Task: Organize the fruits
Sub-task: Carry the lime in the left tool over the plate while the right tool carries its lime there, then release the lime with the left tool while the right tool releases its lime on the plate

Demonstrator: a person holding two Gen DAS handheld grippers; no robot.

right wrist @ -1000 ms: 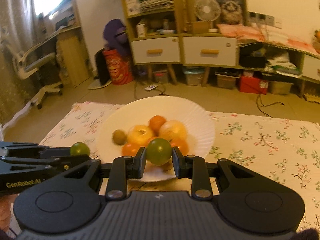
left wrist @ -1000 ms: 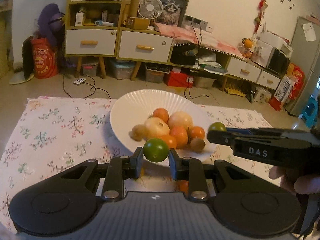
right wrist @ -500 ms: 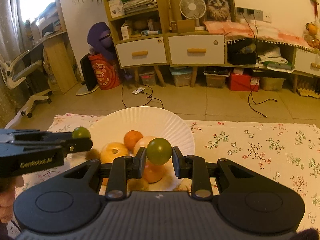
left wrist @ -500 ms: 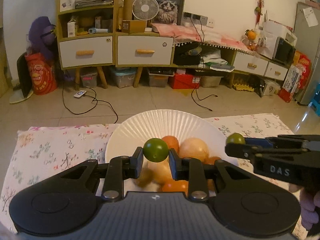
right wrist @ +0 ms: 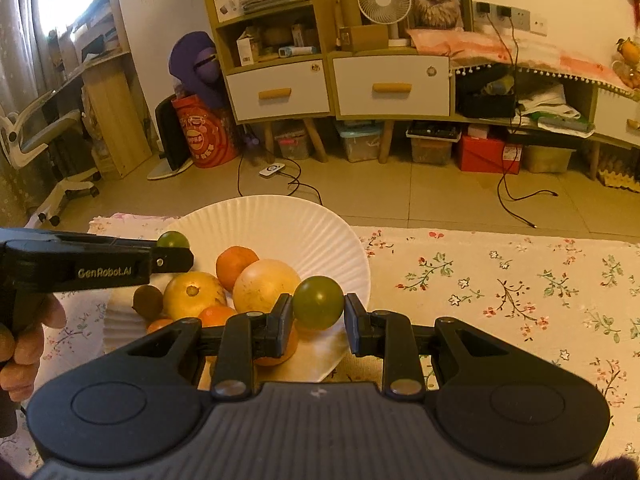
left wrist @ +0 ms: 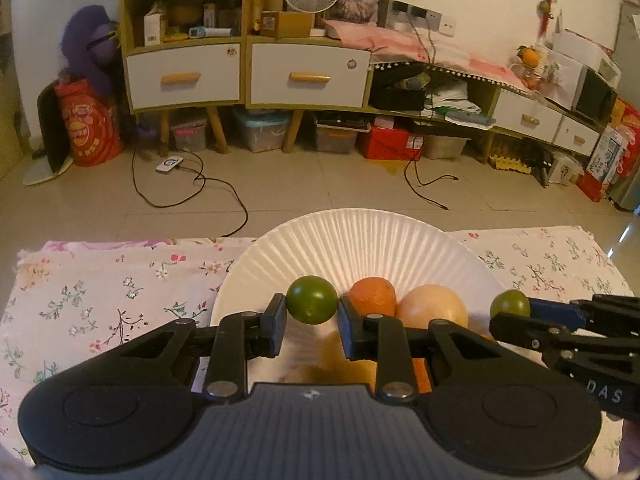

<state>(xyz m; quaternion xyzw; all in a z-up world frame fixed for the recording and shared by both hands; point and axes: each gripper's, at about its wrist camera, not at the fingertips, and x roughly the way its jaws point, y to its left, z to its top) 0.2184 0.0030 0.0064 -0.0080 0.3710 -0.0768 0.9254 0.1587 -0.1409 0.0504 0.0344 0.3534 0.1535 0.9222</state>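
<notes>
1. The left gripper (left wrist: pixel 311 318) is clamped on a small green fruit (left wrist: pixel 311 299) – lime-like, though the exact kind cannot be told – pinched between its two pads at about mid-height, with the top of the fruit standing above the fingertips.
2. The right gripper (right wrist: pixel 318 312) grips a second green fruit (right wrist: pixel 319 302) the same way, slightly duller and more olive in colour.
3. Both fruits hang over the white fluted plate (left wrist: pixel 360 240); ahead of and below the left gripper lie an orange (left wrist: pixel 373 300) and a larger pale yellow-orange fruit (left wrist: pixel 434 306).
4. From the right wrist view the pile sits ahead and to the left of that gripper: a yellow citrus (right wrist: pixel 194 295), a brown kiwi-like fruit (right wrist: pixel 147 302) and smaller orange fruits partly hidden under its fingers.
5. The step in hand looks like setting both green fruits down on the plate, which rests on a floral tablecloth (right wrist: pixel 500 280).
6. To do it well, I would bring each fruit low over a bare patch of plate – the far fluted half is free – before easing the grip, since round fruit dropped from height would likely roll.
7. Letting go onto the heap risks a fruit glancing off and leaving the plate, so a spot against the pile's edge seems safer.
8. The two grippers are near each other, so lowering one at a time would avoid a knock.
</notes>
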